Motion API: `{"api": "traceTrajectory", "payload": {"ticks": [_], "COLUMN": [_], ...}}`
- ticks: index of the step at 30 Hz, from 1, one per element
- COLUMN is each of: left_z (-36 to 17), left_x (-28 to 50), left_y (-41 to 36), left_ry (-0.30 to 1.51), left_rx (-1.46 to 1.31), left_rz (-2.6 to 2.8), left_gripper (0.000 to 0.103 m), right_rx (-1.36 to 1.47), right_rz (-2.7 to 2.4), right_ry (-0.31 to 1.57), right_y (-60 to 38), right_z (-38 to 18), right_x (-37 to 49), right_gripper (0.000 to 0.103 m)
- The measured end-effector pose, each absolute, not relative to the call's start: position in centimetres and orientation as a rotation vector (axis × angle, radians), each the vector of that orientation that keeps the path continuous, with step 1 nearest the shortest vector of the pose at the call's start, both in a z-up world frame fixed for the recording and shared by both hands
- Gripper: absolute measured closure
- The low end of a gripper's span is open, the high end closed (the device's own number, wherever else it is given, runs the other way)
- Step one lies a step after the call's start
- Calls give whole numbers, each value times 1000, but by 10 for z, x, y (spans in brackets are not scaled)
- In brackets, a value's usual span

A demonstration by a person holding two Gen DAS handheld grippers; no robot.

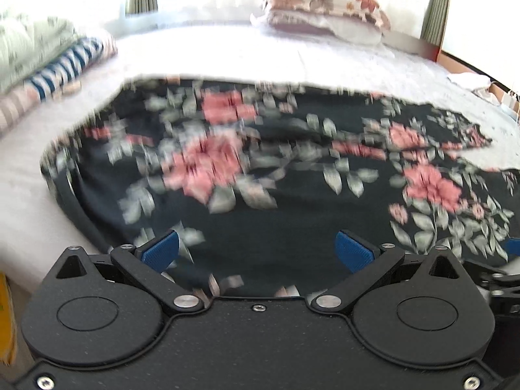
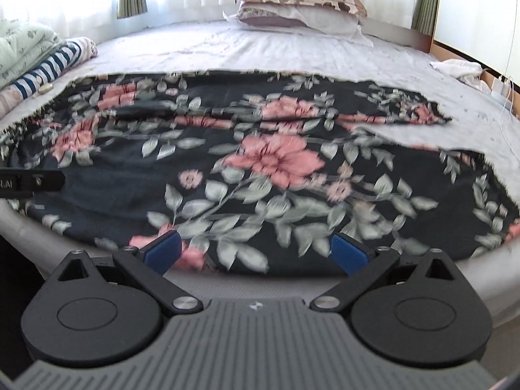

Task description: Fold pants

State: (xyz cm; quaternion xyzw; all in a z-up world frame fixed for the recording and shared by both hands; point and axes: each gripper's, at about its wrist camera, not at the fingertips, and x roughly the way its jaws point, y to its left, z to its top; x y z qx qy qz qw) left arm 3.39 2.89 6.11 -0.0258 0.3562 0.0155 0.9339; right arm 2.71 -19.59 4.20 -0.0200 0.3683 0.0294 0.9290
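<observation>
Dark navy pants with pink flowers and grey-green leaves (image 1: 260,169) lie spread across the white bed, legs reaching to the right; they also show in the right wrist view (image 2: 260,162). My left gripper (image 1: 256,252) is open, its blue pads wide apart just over the near edge of the cloth, holding nothing. My right gripper (image 2: 255,250) is open too, its blue pads apart at the near hem of the pants by the bed's edge. The left gripper's body (image 2: 31,180) shows at the left edge of the right wrist view.
Two stacked pillows (image 2: 299,3) lie at the head of the bed. Folded blankets and a striped cloth (image 2: 42,61) sit at the back left. A white cloth (image 2: 461,68) lies at the right bed edge. The grey bed rim (image 2: 227,286) runs below the pants.
</observation>
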Motion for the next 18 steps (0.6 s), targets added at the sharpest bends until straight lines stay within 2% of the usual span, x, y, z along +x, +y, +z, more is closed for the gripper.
{"api": "traceTrajectory", "payload": {"ticks": [5,11,18], "left_z": [90,125,129], "left_x": [70,140,248], "left_y": [50,92,150], "left_ry": [693,620,679], "left_rx": [-49,-70,-186], "left_rz": [76,176,258], "left_gripper": [0,0,0], "right_rx": [-16,143,211], "right_rz": [44,-13,-168], "right_ry": [687,659,656], "right_y": [-222,-274,-327], "right_z": [73,111,133], "right_x": [44,95,174], "right_gripper": [0,0,0]}}
